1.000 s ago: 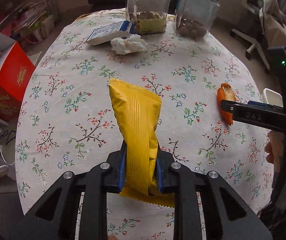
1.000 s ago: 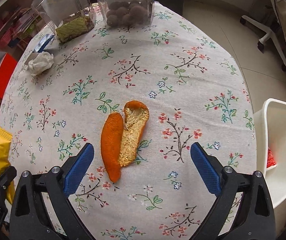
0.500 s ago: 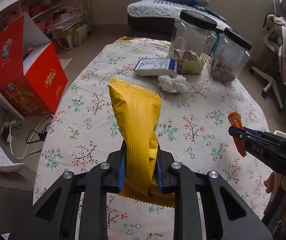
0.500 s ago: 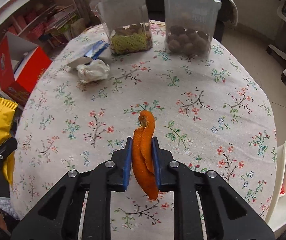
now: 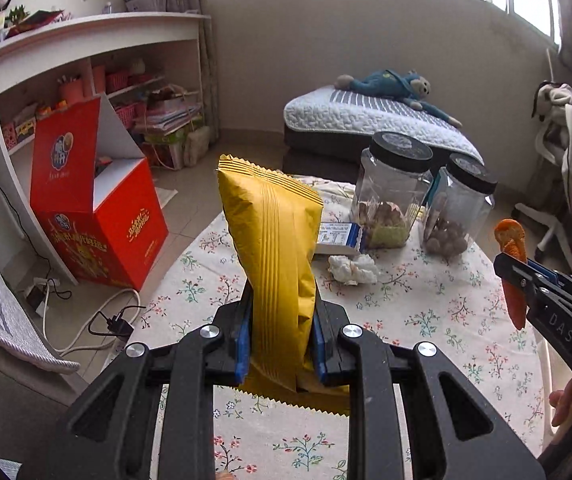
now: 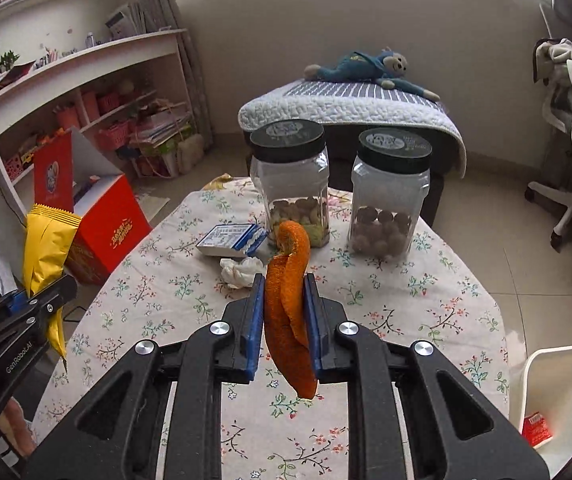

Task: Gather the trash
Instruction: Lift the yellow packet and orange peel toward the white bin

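Observation:
My left gripper (image 5: 280,344) is shut on a yellow snack wrapper (image 5: 274,240), which stands up between the blue pads above the floral table (image 5: 425,320). My right gripper (image 6: 284,320) is shut on an orange peel (image 6: 286,300), lifted off the cloth. Each gripper shows in the other's view: the right gripper (image 5: 525,280) with the orange peel (image 5: 511,240) at the right edge, the left gripper (image 6: 38,300) with the yellow snack wrapper (image 6: 44,248) at the left. A crumpled white tissue (image 6: 242,272) lies on the table by a blue-and-white packet (image 6: 230,240).
Two clear jars with black lids (image 6: 291,188) (image 6: 389,196) stand at the table's far end. A white bin (image 6: 553,392) holding a red scrap sits on the floor to the right. A red box (image 5: 98,216) and cables lie on the floor at left, shelves behind.
My right gripper closed on the orange peel and lifted it off the table. Both grippers rose and tipped upward, so the room beyond the table came into view.

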Available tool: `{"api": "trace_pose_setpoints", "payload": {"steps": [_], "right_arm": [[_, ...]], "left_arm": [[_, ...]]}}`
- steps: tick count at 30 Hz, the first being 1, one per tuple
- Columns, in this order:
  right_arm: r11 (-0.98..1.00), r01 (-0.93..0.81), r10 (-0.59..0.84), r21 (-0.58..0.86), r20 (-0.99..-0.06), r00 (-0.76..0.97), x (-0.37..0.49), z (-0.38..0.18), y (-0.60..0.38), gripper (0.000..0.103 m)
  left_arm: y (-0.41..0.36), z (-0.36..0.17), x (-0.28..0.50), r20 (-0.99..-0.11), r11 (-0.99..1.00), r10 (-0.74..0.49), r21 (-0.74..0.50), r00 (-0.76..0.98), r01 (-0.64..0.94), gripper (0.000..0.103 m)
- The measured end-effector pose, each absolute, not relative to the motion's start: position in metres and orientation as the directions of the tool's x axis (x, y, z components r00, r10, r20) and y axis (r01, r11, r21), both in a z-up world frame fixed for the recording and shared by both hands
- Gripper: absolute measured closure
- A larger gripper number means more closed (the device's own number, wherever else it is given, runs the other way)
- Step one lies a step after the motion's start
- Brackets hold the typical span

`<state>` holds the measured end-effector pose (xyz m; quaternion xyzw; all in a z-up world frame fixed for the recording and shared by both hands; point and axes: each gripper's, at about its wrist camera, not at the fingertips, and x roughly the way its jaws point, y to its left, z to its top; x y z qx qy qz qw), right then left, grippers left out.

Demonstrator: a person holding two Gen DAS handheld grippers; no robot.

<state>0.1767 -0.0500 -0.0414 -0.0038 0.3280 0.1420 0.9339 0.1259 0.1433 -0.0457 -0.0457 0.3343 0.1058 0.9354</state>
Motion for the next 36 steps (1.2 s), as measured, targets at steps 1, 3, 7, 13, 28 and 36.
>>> {"api": "trace_pose_setpoints", "payload": {"steps": [1,3,7,13,28,36], "right_arm": [[0.961,-0.266,0.257,0.074,-0.596,0.761,0.173,-0.037,-0.050,0.085],[0.963,-0.264,0.245,0.049,-0.564,0.789,0.166,-0.031,-0.051,0.085],[0.966,-0.256,0.241,0.045,-0.525,0.816,0.158,-0.021,-0.057,0.085],[0.968,-0.245,0.236,0.051,-0.514,0.825,0.156,-0.018,-0.063,0.085],[0.977,-0.213,0.199,0.024,-0.468,0.861,0.139,-0.004,-0.084,0.085],[0.985,-0.172,0.163,0.023,-0.458,0.874,0.131,0.001,-0.107,0.085]], "left_arm": [[0.141,-0.043,0.125,-0.622,0.971,0.180,-0.013,0.762,-0.239,0.079],[0.137,-0.037,0.122,-0.594,0.966,0.198,-0.014,0.780,-0.257,0.079],[0.130,-0.027,0.119,-0.553,0.960,0.221,-0.022,0.803,-0.279,0.079],[0.116,-0.021,0.119,-0.536,0.962,0.205,-0.041,0.819,-0.268,0.079],[0.073,-0.006,0.112,-0.496,0.978,0.157,-0.041,0.854,-0.203,0.078],[0.050,0.000,0.111,-0.485,0.986,0.122,-0.043,0.866,-0.163,0.078]]}}
